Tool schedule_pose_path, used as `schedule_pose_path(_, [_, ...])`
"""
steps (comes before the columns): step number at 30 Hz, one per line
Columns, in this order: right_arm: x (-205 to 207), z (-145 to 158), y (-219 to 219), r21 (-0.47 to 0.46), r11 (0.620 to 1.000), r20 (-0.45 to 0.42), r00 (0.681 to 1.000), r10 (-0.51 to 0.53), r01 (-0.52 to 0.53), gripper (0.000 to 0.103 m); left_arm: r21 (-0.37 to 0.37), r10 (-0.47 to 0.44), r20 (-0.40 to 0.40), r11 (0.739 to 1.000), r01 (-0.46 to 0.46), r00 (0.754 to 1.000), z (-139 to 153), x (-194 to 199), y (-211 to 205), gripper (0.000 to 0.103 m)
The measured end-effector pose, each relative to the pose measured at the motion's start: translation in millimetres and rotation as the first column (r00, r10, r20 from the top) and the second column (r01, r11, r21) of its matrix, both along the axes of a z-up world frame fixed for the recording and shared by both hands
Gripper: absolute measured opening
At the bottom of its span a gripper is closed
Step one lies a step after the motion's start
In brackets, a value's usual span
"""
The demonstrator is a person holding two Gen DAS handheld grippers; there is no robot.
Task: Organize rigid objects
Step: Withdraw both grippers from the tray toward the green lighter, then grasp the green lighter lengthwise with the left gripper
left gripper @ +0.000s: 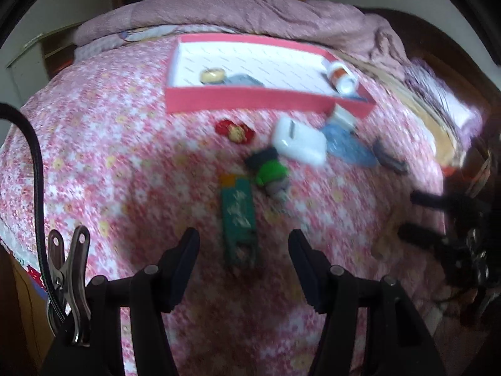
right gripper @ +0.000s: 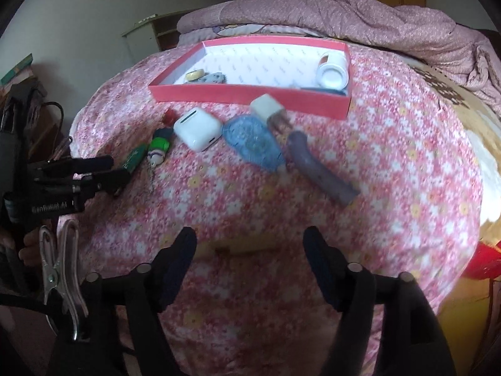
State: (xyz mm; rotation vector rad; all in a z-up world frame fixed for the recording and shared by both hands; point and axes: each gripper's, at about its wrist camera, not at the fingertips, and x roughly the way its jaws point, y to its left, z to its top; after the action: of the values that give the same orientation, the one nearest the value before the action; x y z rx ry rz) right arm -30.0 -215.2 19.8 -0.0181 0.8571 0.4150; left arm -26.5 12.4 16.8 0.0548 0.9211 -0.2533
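A pink shallow box (left gripper: 250, 98) (right gripper: 250, 94) lies on the flowered bedspread with a white bottle (left gripper: 343, 76) (right gripper: 332, 73), a yellow ring (left gripper: 212, 75) and a grey-blue piece inside. In front of it lie a white case (left gripper: 299, 141) (right gripper: 197, 128), a blue tape dispenser (right gripper: 253, 141), a white plug (right gripper: 269, 109), a purple stick (right gripper: 316, 166), a green figure (left gripper: 269, 174) (right gripper: 158, 148), a red ornament (left gripper: 235, 130) and a green lighter (left gripper: 239, 219). My left gripper (left gripper: 244, 244) is open just before the lighter. My right gripper (right gripper: 250, 241) is open and empty.
A mauve quilt (right gripper: 344, 15) is bunched behind the box. The bed edge drops off at left and right. The right gripper shows at the right edge of the left wrist view (left gripper: 438, 219); the left one shows at the left edge of the right wrist view (right gripper: 103, 172).
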Motion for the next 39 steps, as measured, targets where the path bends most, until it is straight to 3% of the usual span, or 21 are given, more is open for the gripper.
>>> schedule_pose_path(8, [-6.0,-9.9,25.3,-0.097,0.993,-0.003,0.998,0.064,-0.064,0.081,0.115,0.044,0.049,0.992,-0.049,0.998,-10.7,-6.6,3.3,0.063])
schedule_pose_path(13, [-10.8,-15.2,37.5,-0.152,0.983,-0.001,0.995,0.104,-0.103,0.081,0.114,0.078,0.052,0.990,-0.084,0.996,-10.8,-0.6,20.4,0.066])
schedule_pose_path(18, [-10.5,-16.2,38.4,-0.154,0.983,-0.005,0.995,0.105,-0.104,0.081,0.171,0.146,0.096,0.972,-0.161,0.985,-7.7,8.4,34.8,0.066])
schedule_pose_path(24, [-9.0,-16.6,37.1,-0.147,0.984,-0.009,0.995,0.101,-0.101,0.081,0.113,0.199,0.084,0.972,-0.207,0.976,-4.2,19.3,54.6,0.066])
schedule_pose_path(27, [-9.0,-16.7,37.1,-0.143,0.985,-0.010,0.995,0.101,-0.101,0.081,0.010,0.177,0.043,0.984,-0.178,0.983,-1.6,17.7,61.3,0.067])
schedule_pose_path(30, [-9.0,-17.2,37.3,-0.138,0.985,-0.010,0.995,0.099,-0.099,0.081,-0.079,0.150,0.030,0.986,-0.147,0.988,1.2,17.1,58.9,0.074])
schedule_pose_path(32, [-8.9,-17.2,37.0,-0.137,0.986,-0.009,0.995,0.098,-0.099,0.081,-0.071,0.119,0.037,0.991,-0.116,0.992,2.3,17.6,49.7,0.075])
schedule_pose_path(35, [-9.4,-17.0,36.1,-0.132,0.987,-0.010,0.995,0.096,-0.097,0.081,0.001,0.060,0.059,0.998,-0.060,0.996,0.6,21.2,31.1,0.076])
schedule_pose_path(39, [-9.3,-17.1,35.2,-0.128,0.987,-0.009,0.996,0.094,-0.095,0.081,0.043,0.047,0.070,0.998,-0.050,0.996,-4.1,30.3,21.5,0.077])
